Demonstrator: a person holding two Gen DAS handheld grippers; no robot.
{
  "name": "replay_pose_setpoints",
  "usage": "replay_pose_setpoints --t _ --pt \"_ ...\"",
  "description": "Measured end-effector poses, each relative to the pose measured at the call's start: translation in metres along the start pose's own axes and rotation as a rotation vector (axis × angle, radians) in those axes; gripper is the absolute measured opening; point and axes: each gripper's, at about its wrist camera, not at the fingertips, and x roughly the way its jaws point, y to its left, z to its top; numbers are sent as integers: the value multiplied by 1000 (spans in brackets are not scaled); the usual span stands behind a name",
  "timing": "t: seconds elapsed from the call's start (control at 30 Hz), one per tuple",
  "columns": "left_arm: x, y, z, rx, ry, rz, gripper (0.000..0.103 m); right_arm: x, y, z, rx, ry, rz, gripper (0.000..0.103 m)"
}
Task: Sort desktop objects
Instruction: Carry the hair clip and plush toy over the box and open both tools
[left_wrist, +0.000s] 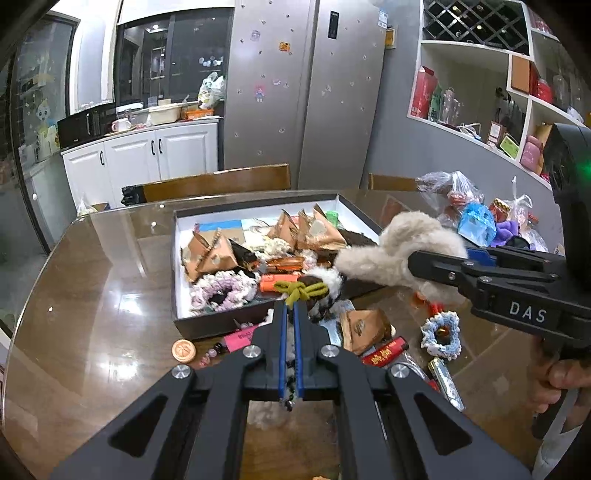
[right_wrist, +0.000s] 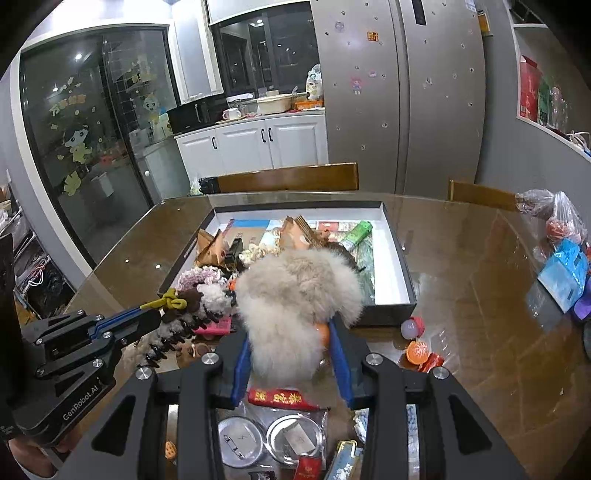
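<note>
- The left tool (left_wrist: 291, 314) is gripping, with its jaws nearly together, a brown-and-white hair claw with an olive bow (left_wrist: 303, 291), holding it above the near rim of the open box (left_wrist: 258, 206).
- The right tool (right_wrist: 288, 347) is clamping a fluffy beige hair tie (right_wrist: 295, 295) between part-open jaws, also over the box's near edge.
- The box is sitting mid-counter (left_wrist: 92, 277), already holding scrunchies and paper pouches.
- Advice: each tool should be carrying its item clear over the rim, toward like items, before releasing; releasing early risks a drop onto the clutter at the counter's near edge.
- The fluff is hiding the right pads' contact; the claw's teeth are partly obscured in the left wrist view.
</note>
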Motion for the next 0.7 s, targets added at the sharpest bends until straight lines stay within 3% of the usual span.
replay_pose_setpoints --t 0.7 --pt "18 24 28 -5 -9 19 3 23 24 34 -73 12 13 38"
